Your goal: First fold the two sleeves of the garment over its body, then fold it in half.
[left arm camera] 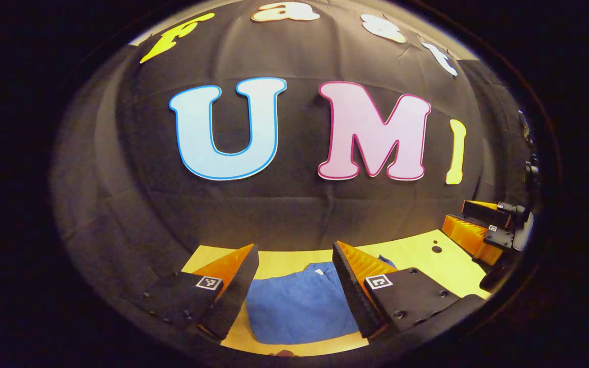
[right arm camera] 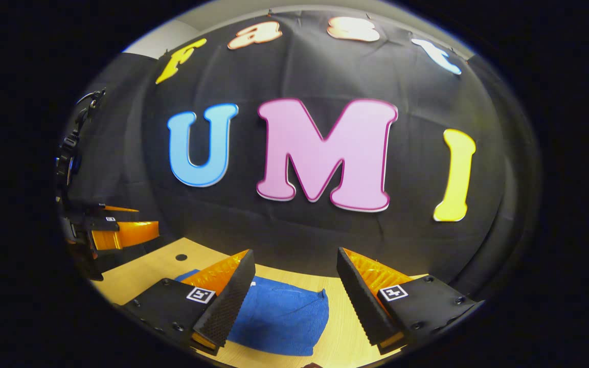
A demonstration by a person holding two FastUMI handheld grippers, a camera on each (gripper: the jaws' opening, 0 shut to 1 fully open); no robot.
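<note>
Two claws hang above the worktop (left arm camera: 417, 255), both spread wide with nothing between their fingers. In the left gripper view we see the left claw (left arm camera: 294, 278) at six o'clock, and through its gap the blue garment (left arm camera: 299, 306) lies flat on the pale wood, a small white tag (left arm camera: 319, 272) showing at its far edge. At about four o'clock of that view sits the right claw (left arm camera: 483, 225), seen from the side, well apart from the cloth; we cannot judge its gap from there. In the right gripper view the right claw (right arm camera: 294, 286) stands open at six o'clock, with the garment (right arm camera: 279, 319) lying at seven o'clock, partly behind one finger and reaching into the gap. The left claw (right arm camera: 115, 230) shows at nine o'clock of that view, beyond a dark round hole (right arm camera: 181, 257) in the worktop (right arm camera: 340, 332). Small square black-and-white markers (left arm camera: 379, 281) sit on the finger mounts; we can read no writing on them.
</note>
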